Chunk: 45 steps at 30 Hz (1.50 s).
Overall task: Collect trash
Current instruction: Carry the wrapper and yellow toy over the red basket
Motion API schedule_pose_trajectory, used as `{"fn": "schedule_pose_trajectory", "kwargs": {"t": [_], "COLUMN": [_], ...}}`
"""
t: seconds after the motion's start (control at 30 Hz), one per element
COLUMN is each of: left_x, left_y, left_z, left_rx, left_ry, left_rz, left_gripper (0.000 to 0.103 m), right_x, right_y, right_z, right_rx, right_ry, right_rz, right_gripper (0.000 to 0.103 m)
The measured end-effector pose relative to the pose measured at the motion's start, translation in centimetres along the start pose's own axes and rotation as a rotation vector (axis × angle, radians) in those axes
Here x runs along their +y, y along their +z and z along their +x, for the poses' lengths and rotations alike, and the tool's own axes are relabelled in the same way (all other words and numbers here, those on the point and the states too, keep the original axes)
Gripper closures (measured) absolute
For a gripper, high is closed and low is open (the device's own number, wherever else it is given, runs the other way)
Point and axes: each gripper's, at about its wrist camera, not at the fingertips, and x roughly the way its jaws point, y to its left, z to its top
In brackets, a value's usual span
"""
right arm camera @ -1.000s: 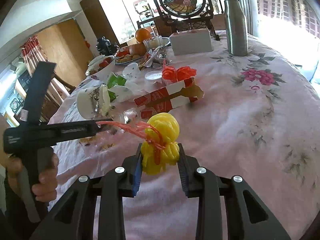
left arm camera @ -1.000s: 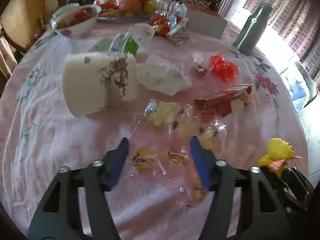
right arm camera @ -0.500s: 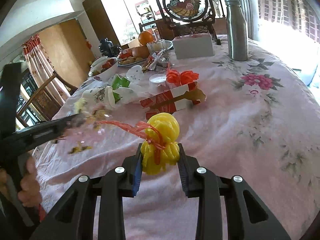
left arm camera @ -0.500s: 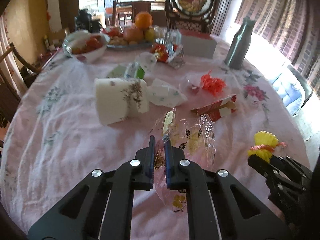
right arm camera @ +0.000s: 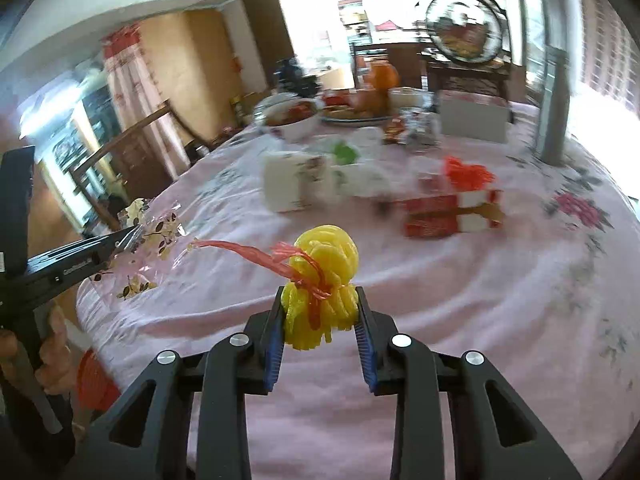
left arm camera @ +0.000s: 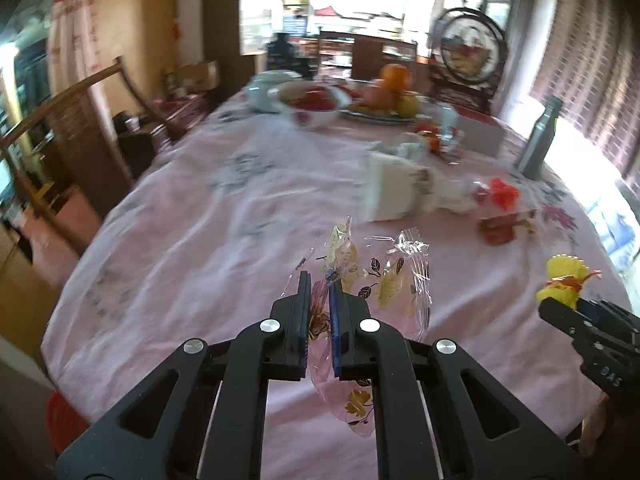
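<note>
My left gripper (left arm camera: 319, 280) is shut on a clear plastic wrapper printed with yellow leaves (left arm camera: 390, 280), which hangs off the pink tablecloth (left arm camera: 200, 240). In the right wrist view the same wrapper (right arm camera: 156, 236) dangles from the left gripper (right arm camera: 132, 236) at the left edge. My right gripper (right arm camera: 320, 300) is shut on a yellow foam net tied with a red plastic strip (right arm camera: 320, 276), held above the cloth; that net (left arm camera: 564, 280) also shows at the right of the left wrist view.
On the table lie a tipped white paper cup (right arm camera: 292, 184), a red and white carton (right arm camera: 452, 212), a red net (right arm camera: 468, 172), a fruit plate (left arm camera: 384, 100), a bowl (right arm camera: 292, 120) and a metal bottle (left arm camera: 540, 140). A wooden chair (left arm camera: 72, 120) stands left.
My left gripper closed on the leaf-print wrapper and lifted it off the cloth, drawing back and swinging left. The right gripper, still holding the yellow net, rose and rolled a little.
</note>
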Motion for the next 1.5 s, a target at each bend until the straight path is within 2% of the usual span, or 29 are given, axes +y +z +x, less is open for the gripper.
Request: {"fn": "schedule_pose_trajectory", "kwargs": {"t": [0.17, 0.37, 0.63, 0.8, 0.97, 1.1, 1.23, 1.37, 1.5], "left_x": [4.3, 10.0, 19.3, 26.0, 31.4, 35.8, 40.0, 42.2, 43.5], "left_y": [-1.9, -4.1, -8.8, -12.9, -17.0, -20.7, -25.0, -28.1, -30.4], "left_z": [-1.7, -4.8, -10.3, -12.9, -13.4, -12.2, -10.0, -8.1, -7.7], "left_rx": [-0.011, -0.048, -0.114, -0.105, -0.051, 0.040, 0.153, 0.231, 0.274], "left_ry": [0.055, 0.125, 0.314, 0.438, 0.518, 0.572, 0.594, 0.596, 0.621], "left_rz": [-0.064, -0.156, -0.324, -0.465, -0.565, -0.638, -0.715, -0.758, -0.794], "left_gripper": [0.093, 0.093, 0.093, 0.093, 0.093, 0.093, 0.093, 0.093, 0.093], "right_x": [4.8, 11.8, 23.1, 31.5, 39.9, 45.4, 49.1, 51.8, 53.2], "right_y": [0.2, 0.3, 0.2, -1.5, -4.7, -8.0, -11.5, -15.1, -16.9], "right_z": [0.5, 1.7, 4.0, 6.6, 8.9, 10.9, 14.0, 16.9, 19.4], "right_rx": [0.021, 0.055, 0.109, 0.206, 0.302, 0.367, 0.462, 0.546, 0.598], "right_ry": [0.047, 0.157, 0.361, 0.492, 0.592, 0.651, 0.664, 0.660, 0.667], "right_rz": [-0.090, -0.207, -0.365, -0.475, -0.595, -0.686, -0.743, -0.785, -0.807], "right_gripper": [0.071, 0.071, 0.071, 0.071, 0.071, 0.071, 0.071, 0.071, 0.071]}}
